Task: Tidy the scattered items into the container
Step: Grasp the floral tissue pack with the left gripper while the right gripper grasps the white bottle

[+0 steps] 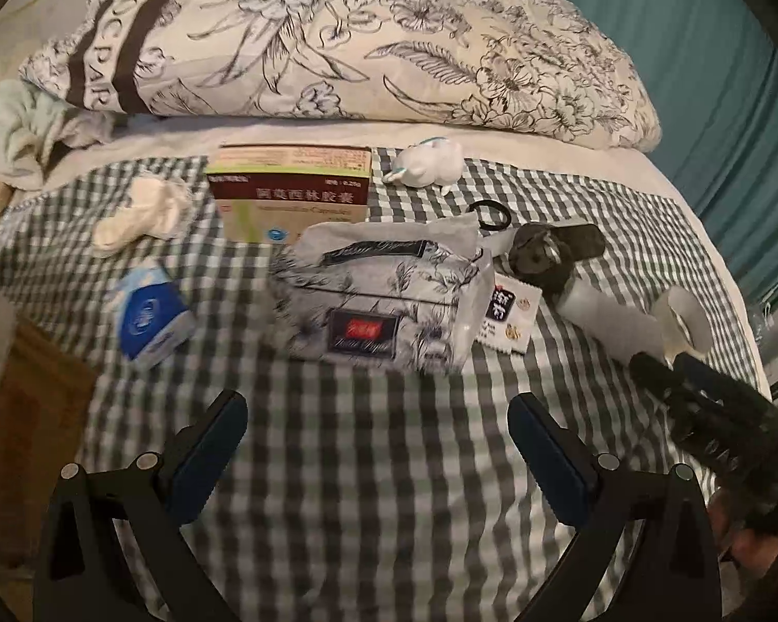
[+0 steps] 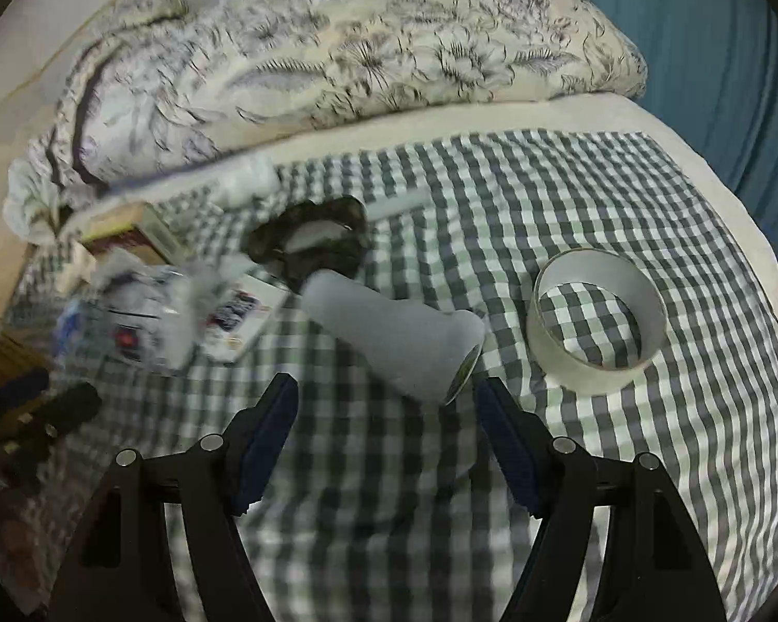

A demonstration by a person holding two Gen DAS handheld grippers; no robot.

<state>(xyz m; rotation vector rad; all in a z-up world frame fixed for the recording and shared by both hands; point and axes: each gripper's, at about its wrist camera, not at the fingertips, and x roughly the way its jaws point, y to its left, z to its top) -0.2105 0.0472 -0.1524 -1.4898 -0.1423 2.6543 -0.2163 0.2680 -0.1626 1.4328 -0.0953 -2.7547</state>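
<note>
Items lie scattered on a grey checked cloth on a bed. My left gripper is open and empty, short of a floral tissue pack. Around it lie a blue tissue packet, a crumpled white tissue, a medicine box, a white figurine, a black hair tie, a small sachet and a dark plush. My right gripper is open, its jaws just short of a grey bottle's end. A tape roll lies to its right.
A floral duvet is piled along the far side of the bed. A teal curtain hangs at the right. The bed's edge and a brown surface lie at the left. The right gripper shows in the left wrist view.
</note>
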